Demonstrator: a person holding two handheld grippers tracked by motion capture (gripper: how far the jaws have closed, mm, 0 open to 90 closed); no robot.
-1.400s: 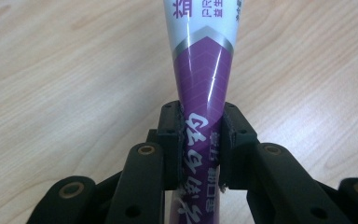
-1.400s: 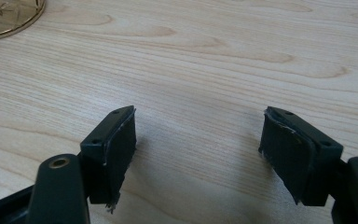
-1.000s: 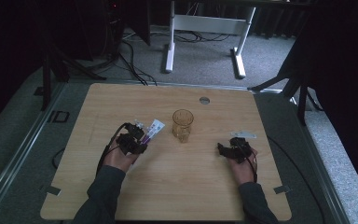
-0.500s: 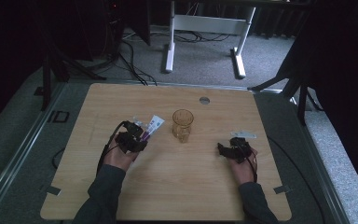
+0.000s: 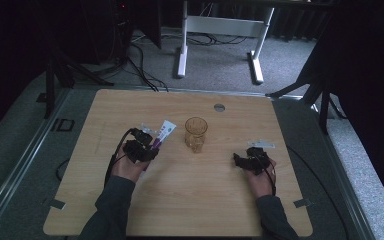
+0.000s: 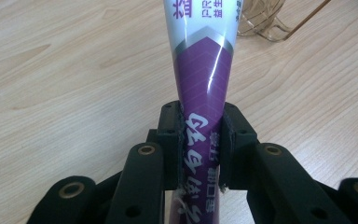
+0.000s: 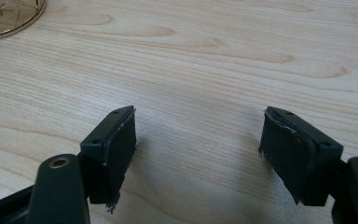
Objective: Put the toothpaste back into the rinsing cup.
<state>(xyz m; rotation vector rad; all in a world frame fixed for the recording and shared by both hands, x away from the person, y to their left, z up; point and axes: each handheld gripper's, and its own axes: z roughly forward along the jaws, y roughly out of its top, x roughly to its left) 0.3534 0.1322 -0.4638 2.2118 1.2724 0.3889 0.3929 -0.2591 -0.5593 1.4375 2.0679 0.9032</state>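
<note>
High view: wooden table on grey carpet, two sleeved forearms reaching in from the near edge. Left gripper clamped on a tube, purple at the gripped end, white toward the far end, angled up and away toward an amber glass standing upright near mid-table. Tube tip just beside the glass, not touching. Right gripper low over bare wood, well apart from the glass, a black cable trailing back along the hand. Small grey disc set into the tabletop beyond the glass. White desk frame on the floor past the far edge, loose cables beside it.

Left gripper view: both jaws pressed flat against the tube, pinching its purple part from either side, white characters showing between the pads. Glass just past the tube at top right.

Right gripper view: jaws spread wide, nothing between them, plain wood grain in the gap. Gold-tinted base of the glass at the top left corner, well clear of the right gripper.
</note>
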